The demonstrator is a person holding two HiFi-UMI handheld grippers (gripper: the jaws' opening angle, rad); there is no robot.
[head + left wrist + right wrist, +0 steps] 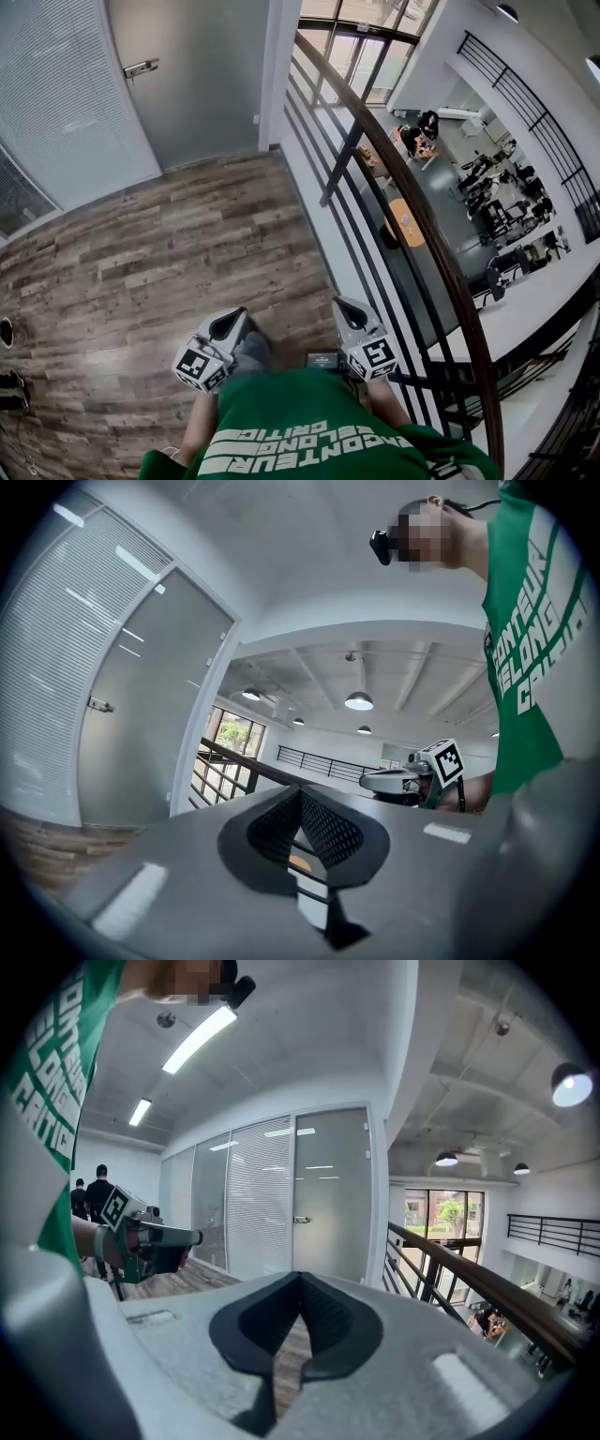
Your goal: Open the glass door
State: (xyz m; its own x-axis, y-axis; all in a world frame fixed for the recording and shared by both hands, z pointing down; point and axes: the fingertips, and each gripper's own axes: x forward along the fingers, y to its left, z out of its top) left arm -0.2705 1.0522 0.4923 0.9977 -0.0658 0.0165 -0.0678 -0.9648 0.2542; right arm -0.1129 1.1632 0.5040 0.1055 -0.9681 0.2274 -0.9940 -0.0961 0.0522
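Closest to us, below the green shirt (309, 427), we hold both grippers low and side by side, with a small gap between them. The left gripper (234, 323) has its fingers (272, 822) together at the tips with nothing between them. The right gripper (345, 309) is the same: fingers (330, 1312) closed and empty. The right one sits just beside the dark bars of the rail (412, 206), while the left one has bare floor (159, 253) on its outer side.

Ahead of us the plank floor is open all the way to the far wall, and wider on our left than on our right. Its right edge follows the rail, whose brown top bar slants from beside our right hand up to a white post (277, 75). Past that edge is a drop — a lower hall (441, 159) with tables and people, well below us.

The door (187, 84) is at the far end of the floor, well apart from both grippers. It is frosted glass and stands closed in its frame, just left of the post. Its handle (141, 67) is on the side away from the post. Next to that side is a glass panel with blinds (56, 103), which meets the floor in a line running on to the left.
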